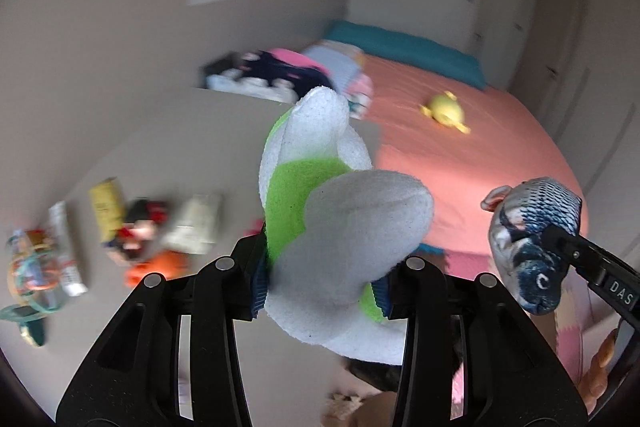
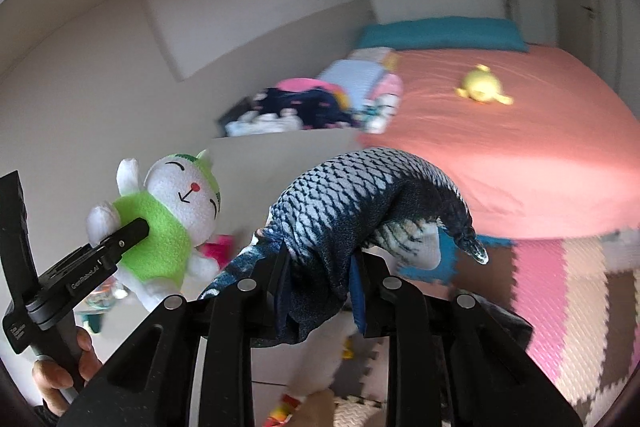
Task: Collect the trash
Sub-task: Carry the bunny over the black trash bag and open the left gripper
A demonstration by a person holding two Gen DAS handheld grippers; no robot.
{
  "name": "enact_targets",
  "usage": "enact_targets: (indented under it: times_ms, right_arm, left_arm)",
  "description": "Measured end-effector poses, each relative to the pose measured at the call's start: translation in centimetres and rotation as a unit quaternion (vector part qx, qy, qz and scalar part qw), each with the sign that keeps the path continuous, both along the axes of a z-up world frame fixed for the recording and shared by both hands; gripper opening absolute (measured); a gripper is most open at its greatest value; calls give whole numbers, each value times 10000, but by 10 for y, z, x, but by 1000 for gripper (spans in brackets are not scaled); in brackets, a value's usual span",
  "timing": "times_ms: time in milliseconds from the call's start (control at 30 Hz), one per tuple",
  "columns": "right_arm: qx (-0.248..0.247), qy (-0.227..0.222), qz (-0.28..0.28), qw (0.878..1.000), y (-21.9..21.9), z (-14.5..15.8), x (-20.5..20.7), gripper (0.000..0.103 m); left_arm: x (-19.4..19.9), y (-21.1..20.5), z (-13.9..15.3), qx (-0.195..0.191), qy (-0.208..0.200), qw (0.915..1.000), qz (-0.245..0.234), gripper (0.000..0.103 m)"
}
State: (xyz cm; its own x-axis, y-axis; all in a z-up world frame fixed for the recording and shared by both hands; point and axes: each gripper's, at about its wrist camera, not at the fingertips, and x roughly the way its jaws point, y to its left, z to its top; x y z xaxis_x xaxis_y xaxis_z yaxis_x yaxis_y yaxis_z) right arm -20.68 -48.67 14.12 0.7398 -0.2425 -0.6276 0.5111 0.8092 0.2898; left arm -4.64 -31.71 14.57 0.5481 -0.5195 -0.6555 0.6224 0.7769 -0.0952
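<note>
My left gripper point(image 1: 320, 279) is shut on a white plush cat in a green shirt point(image 1: 320, 195), which is held up in the air and fills the middle of the left wrist view. The right wrist view shows the same cat point(image 2: 180, 195) at the left, pinched at its body. My right gripper point(image 2: 320, 275) is shut on a blue scaly plush fish point(image 2: 360, 195), whose body drapes over the fingers to the right. That fish point(image 1: 532, 227) also hangs at the right of the left wrist view.
A bed with a salmon sheet point(image 2: 520, 155) carries a yellow plush toy point(image 2: 482, 89), a teal pillow point(image 2: 440, 33) and piled clothes point(image 2: 304, 103). Tubes, bottles and a doll point(image 1: 140, 227) lie on a beige surface at the left. Foam puzzle mats point(image 2: 560, 291) cover the floor.
</note>
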Motion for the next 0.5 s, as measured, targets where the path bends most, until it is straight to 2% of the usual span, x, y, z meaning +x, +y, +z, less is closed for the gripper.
enact_targets:
  times_ms: [233,500]
  right_arm:
    - [235,402,-745,9961,-57,-46,-54,27]
    - [490,856,-1449,9845,-112,-99,-95,28]
  left_arm:
    - [-47,-100,-40,306,275,9939,-1027,41]
    - [-89,-171,-111,855,770,9788,-1697,42]
